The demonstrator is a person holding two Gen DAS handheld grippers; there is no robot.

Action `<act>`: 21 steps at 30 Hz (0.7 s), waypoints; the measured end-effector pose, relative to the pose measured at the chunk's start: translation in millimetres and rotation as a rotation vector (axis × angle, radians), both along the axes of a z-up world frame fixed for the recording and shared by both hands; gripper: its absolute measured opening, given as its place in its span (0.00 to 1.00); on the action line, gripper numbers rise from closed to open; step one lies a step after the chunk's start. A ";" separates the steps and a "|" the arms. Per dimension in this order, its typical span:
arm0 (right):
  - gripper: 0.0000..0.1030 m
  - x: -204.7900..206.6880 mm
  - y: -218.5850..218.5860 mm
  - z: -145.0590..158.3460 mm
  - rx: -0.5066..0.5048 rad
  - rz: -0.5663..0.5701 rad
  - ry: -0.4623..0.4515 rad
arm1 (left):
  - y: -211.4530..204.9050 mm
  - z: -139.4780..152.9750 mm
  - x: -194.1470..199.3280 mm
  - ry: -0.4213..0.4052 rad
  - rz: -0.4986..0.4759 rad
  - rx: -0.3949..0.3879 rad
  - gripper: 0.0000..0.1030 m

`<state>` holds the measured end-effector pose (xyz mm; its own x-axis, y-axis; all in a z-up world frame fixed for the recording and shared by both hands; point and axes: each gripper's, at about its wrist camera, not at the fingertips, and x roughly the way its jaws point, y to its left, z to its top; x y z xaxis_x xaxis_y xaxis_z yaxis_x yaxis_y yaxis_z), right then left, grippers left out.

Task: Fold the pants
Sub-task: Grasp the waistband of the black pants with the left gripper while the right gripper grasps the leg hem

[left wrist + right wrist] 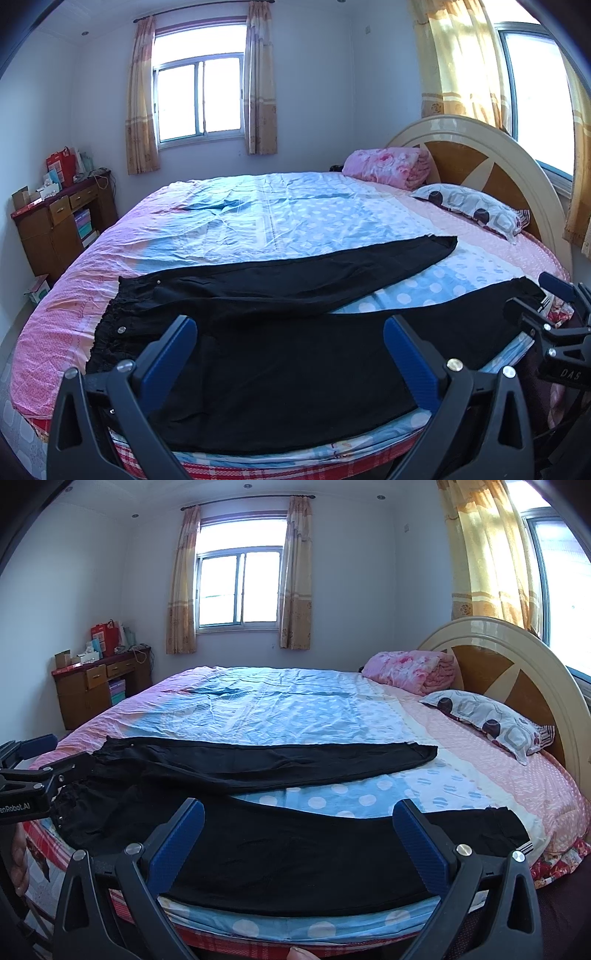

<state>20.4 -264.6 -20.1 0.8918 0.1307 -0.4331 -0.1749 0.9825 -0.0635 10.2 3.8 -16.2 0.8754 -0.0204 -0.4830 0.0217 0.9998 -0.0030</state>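
Both the left gripper and the right gripper hover with jaws wide apart, gripping nothing. The black pants lie spread on the bed, near leg at the near edge, waistband left. A shallow pinch could catch only one layer, or drag the near leg off the edge.

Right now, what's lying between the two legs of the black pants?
Only bare bedsheet, the blue polka-dot part, shows in the wedge between the far leg and near leg; both wrist views show it.
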 end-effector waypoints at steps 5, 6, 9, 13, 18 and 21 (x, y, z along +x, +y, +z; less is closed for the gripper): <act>0.99 15.4 -7.7 -6.6 -0.016 -0.015 0.027 | 13.5 -17.9 19.5 0.039 0.003 0.007 1.00; 0.99 19.7 -10.5 -7.1 -0.017 -0.019 0.035 | 22.5 -24.2 27.8 0.061 0.011 0.002 1.00; 0.99 40.2 -24.9 -11.2 -0.029 -0.039 0.057 | 47.4 -38.2 45.2 0.106 0.058 0.022 1.00; 0.99 71.2 -42.2 -18.7 -0.062 -0.065 0.104 | 107.1 -55.7 76.7 0.164 0.160 0.065 1.00; 0.99 107.0 -55.5 -29.1 -0.101 -0.054 0.158 | 186.8 -66.7 123.6 0.230 0.264 0.053 1.00; 0.99 127.9 -61.3 -38.0 -0.113 -0.062 0.188 | 228.4 -74.4 158.3 0.272 0.310 0.031 1.00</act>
